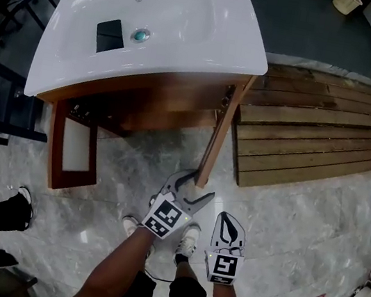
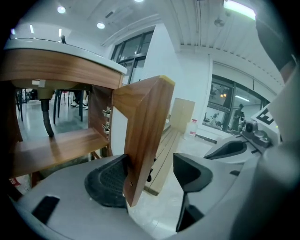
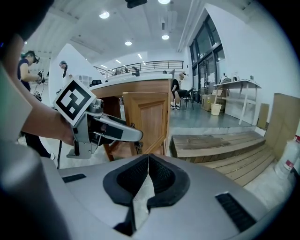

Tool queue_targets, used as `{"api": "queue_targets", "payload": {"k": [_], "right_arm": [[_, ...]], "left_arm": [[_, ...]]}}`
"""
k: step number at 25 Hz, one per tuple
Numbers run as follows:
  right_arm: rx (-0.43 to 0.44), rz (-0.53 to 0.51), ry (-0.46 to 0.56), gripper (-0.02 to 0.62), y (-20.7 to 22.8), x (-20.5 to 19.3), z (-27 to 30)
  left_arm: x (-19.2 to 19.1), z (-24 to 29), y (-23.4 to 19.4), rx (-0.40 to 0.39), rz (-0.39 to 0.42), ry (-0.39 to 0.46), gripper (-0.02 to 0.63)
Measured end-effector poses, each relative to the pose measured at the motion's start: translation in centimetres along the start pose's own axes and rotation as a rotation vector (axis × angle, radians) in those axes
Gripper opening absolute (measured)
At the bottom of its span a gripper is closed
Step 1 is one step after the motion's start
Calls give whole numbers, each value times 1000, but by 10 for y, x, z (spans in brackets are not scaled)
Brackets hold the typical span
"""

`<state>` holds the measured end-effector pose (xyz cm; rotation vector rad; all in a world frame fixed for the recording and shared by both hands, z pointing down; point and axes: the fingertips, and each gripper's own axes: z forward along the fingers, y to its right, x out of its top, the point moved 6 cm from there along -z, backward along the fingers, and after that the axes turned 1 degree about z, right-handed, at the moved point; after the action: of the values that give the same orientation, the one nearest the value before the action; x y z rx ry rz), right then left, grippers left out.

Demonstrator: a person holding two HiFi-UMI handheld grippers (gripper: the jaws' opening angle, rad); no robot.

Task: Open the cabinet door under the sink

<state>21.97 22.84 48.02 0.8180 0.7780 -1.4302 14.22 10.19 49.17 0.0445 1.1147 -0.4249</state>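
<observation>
Brown wooden cabinet door (image 2: 145, 131) under the white ceramic sink (image 1: 165, 14) is swung wide open, edge-on in the head view. Left gripper (image 1: 196, 187) straddles its lower free corner with jaws apart: one black pad (image 2: 105, 180) on the door face, the other clear. Right gripper (image 3: 148, 180) is just beside it, jaws closed and empty. Second wooden door (image 1: 72, 150) at the cabinet's other end is also open. Wooden plank platform (image 1: 314, 138) lies on the grey marble floor (image 1: 285, 224) beside the cabinet.

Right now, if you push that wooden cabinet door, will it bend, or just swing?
Probably swing: the door looks like a thick, stiff wooden panel hanging on hinges. It likely feels solid but turns easily. Its smooth finish might slip, since the jaws of the left gripper stand apart around its edge, not clamped on it.
</observation>
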Motion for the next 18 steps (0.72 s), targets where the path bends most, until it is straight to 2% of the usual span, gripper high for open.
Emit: {"api": "queue_targets", "payload": {"k": [3, 7, 11, 18], "right_arm": [[-10, -2, 1, 25, 6, 0, -6], [-25, 3, 39, 25, 15, 2, -12], [-36, 7, 36, 25, 25, 3, -17], [-20, -1, 9, 25, 28, 6, -22]], "left_arm": [[2, 10, 9, -18, 4, -4, 324], [9, 31, 31, -66, 52, -11, 324], [18, 47, 46, -89, 54, 2, 324], [26, 37, 55, -85, 42, 14, 324]]}}
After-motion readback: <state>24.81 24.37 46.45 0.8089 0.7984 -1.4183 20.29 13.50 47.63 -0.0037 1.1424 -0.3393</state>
